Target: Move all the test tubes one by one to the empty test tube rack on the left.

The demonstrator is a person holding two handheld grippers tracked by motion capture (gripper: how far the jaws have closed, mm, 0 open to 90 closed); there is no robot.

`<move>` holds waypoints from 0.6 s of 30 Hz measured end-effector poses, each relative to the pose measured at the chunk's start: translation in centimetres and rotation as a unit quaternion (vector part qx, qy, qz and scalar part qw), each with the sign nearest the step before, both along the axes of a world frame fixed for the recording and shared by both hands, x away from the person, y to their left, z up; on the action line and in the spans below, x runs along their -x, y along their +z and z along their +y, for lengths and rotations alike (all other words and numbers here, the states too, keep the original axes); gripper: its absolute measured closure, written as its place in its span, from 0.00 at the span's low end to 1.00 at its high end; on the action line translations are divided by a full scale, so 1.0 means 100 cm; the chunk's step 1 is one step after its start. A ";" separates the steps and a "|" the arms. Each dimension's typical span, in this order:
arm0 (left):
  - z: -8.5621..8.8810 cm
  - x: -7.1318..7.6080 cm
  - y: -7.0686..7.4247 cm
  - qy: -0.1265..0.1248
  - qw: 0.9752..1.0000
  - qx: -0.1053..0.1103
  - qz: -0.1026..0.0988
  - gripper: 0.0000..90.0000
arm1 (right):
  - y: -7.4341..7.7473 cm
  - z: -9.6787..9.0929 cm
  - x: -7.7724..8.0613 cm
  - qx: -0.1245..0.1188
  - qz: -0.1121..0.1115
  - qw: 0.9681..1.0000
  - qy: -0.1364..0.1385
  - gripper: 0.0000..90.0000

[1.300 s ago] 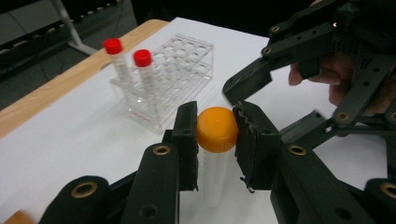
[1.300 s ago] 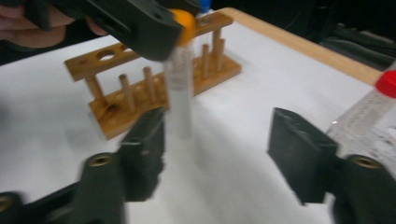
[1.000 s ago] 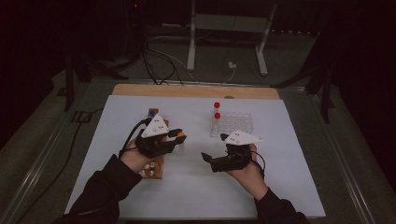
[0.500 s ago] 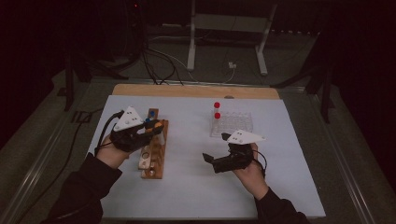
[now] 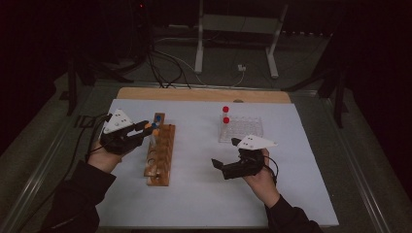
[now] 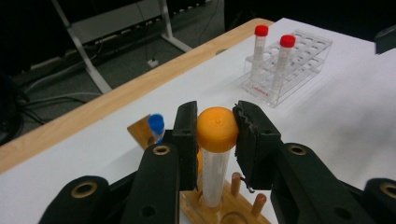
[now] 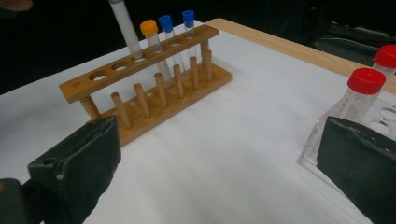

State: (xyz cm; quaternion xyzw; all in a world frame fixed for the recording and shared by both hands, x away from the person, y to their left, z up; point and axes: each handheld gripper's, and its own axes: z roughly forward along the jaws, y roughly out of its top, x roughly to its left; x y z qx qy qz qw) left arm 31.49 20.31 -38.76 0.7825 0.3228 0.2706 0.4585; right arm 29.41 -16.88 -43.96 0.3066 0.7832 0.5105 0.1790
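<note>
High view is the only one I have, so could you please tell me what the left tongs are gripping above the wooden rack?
Observer: The left tongs are shut on the orange cap of a clear plastic tube, one pad on each side.
Operator: Thank you. Is its lower end at a hole yet?
Observer: In the right gripper view, its tip sits at the third hole from the near end of the brown wooden tube rack. I cannot tell how deep it is.
Operator: What stands next to that hole?
Observer: A second orange-capped tube stands right beside it, with two blue-capped tubes beyond.
</note>
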 end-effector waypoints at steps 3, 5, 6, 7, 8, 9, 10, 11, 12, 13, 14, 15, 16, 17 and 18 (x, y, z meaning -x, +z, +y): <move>0.002 -0.003 -0.007 0.004 1.000 0.007 0.009 0.80 | 0.000 0.000 0.000 -0.001 0.001 1.000 0.001 0.00; 0.001 -0.006 -0.012 0.004 1.000 0.007 0.013 0.80 | -0.001 0.000 0.000 0.000 0.002 1.000 0.002 0.00; 0.001 -0.006 -0.012 0.004 1.000 0.007 0.013 0.80 | -0.001 0.000 0.000 0.001 0.002 1.000 0.002 0.00; 0.000 -0.008 -0.016 0.004 1.000 0.006 0.019 0.80 | -0.001 0.000 -0.001 0.001 0.002 1.000 0.003 0.00; -0.001 -0.009 -0.019 0.003 1.000 0.007 0.025 0.80 | -0.002 0.000 -0.001 0.001 0.002 1.000 0.003 0.00; -0.002 -0.009 -0.022 0.003 1.000 0.006 0.028 0.80 | -0.002 0.000 -0.001 0.002 0.002 1.000 0.003 0.00; -0.003 -0.010 -0.025 0.003 1.000 0.003 0.031 0.80 | -0.001 0.000 -0.001 0.002 0.001 1.000 0.002 0.00; -0.003 -0.010 -0.025 0.003 1.000 0.003 0.031 0.80 | -0.001 -0.001 -0.001 0.001 0.001 1.000 0.002 0.00; -0.005 -0.011 -0.028 0.002 0.999 0.002 0.034 0.80 | -0.001 -0.001 -0.001 0.001 0.002 1.000 0.002 0.00; -0.006 -0.011 -0.031 0.003 0.999 0.000 0.037 0.80 | -0.001 -0.001 -0.001 0.001 0.002 1.000 0.002 0.00; -0.008 -0.012 -0.037 0.004 0.999 -0.007 0.041 0.80 | -0.001 -0.002 -0.001 0.001 0.001 1.000 0.001 0.00; -0.008 -0.012 -0.037 0.004 0.999 -0.007 0.041 0.80 | -0.001 -0.002 -0.001 0.000 0.002 1.000 0.001 0.00; -0.008 -0.013 -0.039 0.005 0.999 -0.009 0.043 0.80 | -0.001 -0.002 -0.001 0.000 0.002 1.000 0.001 0.00; -0.009 -0.013 -0.041 0.006 0.999 -0.010 0.047 0.80 | -0.001 -0.002 -0.001 0.000 0.002 1.000 0.001 0.00; -0.009 -0.014 -0.043 0.005 0.999 -0.012 0.049 0.80 | -0.001 -0.002 -0.001 0.000 0.003 1.000 0.001 0.00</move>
